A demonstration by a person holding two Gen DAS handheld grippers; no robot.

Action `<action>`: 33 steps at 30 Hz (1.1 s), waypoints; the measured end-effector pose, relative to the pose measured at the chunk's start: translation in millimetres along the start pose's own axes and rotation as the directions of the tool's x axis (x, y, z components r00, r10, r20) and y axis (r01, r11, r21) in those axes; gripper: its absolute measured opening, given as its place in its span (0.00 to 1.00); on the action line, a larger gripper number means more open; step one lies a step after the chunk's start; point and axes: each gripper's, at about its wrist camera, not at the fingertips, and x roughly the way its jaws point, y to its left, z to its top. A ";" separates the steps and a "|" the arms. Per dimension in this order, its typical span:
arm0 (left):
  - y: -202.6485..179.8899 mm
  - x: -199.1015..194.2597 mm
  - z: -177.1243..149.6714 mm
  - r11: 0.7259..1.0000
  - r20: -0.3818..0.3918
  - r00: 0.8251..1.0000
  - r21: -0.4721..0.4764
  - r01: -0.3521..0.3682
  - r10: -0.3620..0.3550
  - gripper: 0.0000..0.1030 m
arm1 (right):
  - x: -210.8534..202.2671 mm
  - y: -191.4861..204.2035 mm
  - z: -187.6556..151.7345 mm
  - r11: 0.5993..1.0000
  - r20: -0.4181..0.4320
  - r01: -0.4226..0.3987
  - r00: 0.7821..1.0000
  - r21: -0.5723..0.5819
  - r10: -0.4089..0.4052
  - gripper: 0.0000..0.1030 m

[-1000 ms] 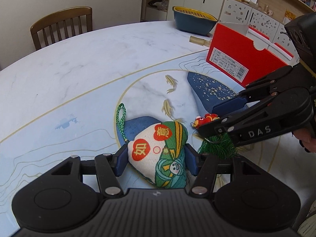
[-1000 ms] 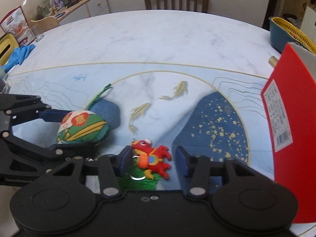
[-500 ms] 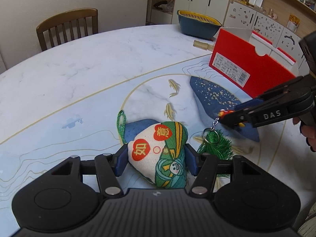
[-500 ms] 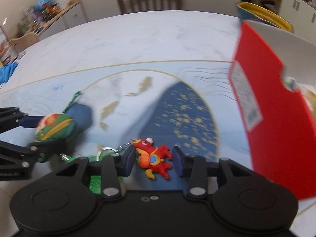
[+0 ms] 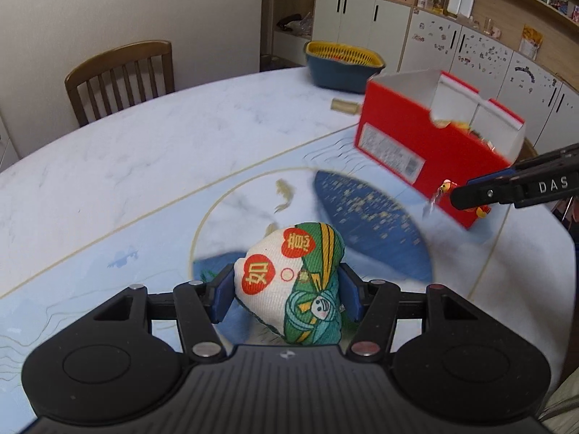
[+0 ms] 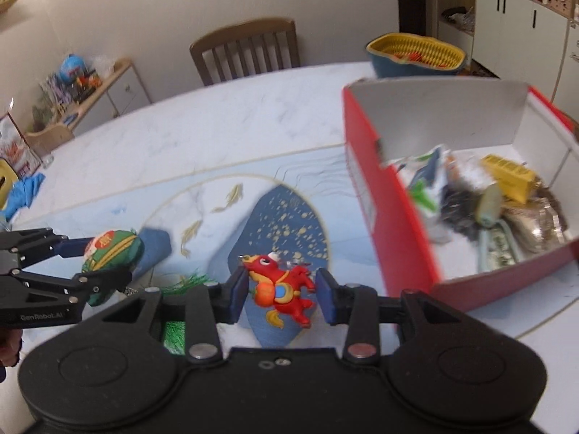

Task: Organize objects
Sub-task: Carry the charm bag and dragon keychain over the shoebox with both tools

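Both grippers have risen off the table since a second ago, each carrying its catch up with it. In the left wrist view, the left gripper [image 5: 286, 291] is clamped on a stuffed sachet [image 5: 291, 282], its blue pads pressing the cloth from both sides; the sachet bears two red patches with Chinese characters and a small cartoon face on its green wrap. From the right wrist view, the right gripper [image 6: 282, 294] is closed on a red horse charm [image 6: 280, 287], held above the blue patch of the table mat, with a green tassel [image 6: 181, 289] hanging below toward the left gripper. The right gripper's arm reads "DAS" in the left view; the left gripper's arm reads "GenRobot.AI" in the right view. Just right of the charm stands a red box [image 6: 391, 217], open at the top and holding mixed items, with a white printed label on its side too blurred to read. Beyond it sits a yellow-and-blue basket [image 6: 416, 54], and a wooden chair [image 6: 246, 49] stands at the far edge of the marble table [image 6: 217, 126].
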 end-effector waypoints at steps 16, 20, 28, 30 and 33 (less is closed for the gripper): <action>-98.5 -20.5 93.1 0.986 0.082 0.997 0.165 -0.017 0.004 0.57 | -69.7 -65.3 29.8 0.999 0.104 0.034 0.994 0.007 -0.034 0.38; -127.2 -11.9 116.2 0.978 0.097 0.995 0.210 -0.014 -0.006 0.57 | -77.9 -91.6 39.9 0.998 0.125 0.056 0.991 0.005 -0.056 0.38; -184.9 5.3 171.4 0.959 0.141 0.990 0.281 -0.037 -0.003 0.57 | -85.8 -155.0 55.1 0.995 0.144 0.102 0.984 0.008 -0.102 0.38; -198.3 10.9 183.9 0.955 0.153 0.988 0.294 -0.047 0.002 0.57 | -85.5 -170.1 58.4 0.995 0.144 0.104 0.984 0.009 -0.104 0.38; -217.0 22.1 199.3 0.950 0.155 0.988 0.308 -0.051 0.003 0.57 | -84.7 -189.3 63.8 0.994 0.144 0.109 0.984 0.002 -0.108 0.38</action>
